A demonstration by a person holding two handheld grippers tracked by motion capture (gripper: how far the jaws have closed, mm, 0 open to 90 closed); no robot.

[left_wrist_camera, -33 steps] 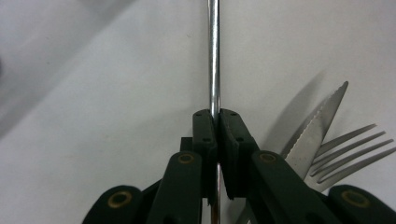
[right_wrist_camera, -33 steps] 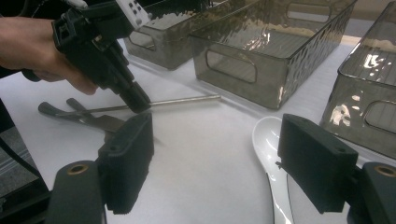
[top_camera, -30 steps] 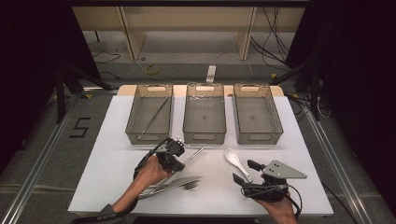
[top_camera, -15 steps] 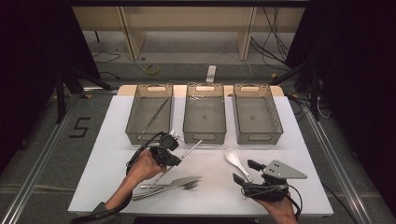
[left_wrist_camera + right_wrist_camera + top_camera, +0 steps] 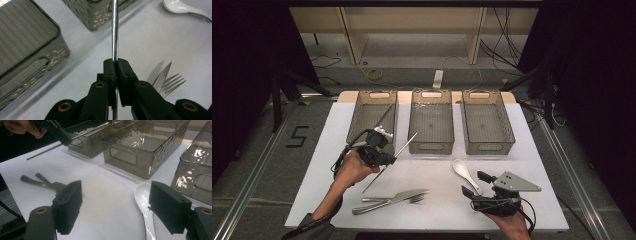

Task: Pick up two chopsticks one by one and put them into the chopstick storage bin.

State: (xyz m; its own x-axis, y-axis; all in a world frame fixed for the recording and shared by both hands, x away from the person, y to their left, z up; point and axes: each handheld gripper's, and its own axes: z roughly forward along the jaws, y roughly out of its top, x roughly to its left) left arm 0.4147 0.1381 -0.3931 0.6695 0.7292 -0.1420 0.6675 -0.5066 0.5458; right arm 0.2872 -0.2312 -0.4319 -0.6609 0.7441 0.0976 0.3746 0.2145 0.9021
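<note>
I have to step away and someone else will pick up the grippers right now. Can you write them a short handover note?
Left gripper: shut on a metal chopstick, lifted off the table and pointing toward the bins.
Right gripper: open, low over the table, with the white spoon in front of its jaws, not gripped.
Left bin: already holds another chopstick. Middle bin and right bin look empty.
Knife and fork lie together on the table.
Left to do, probably: drop the chopstick in the left bin, then sort spoon, knife and fork.
</note>
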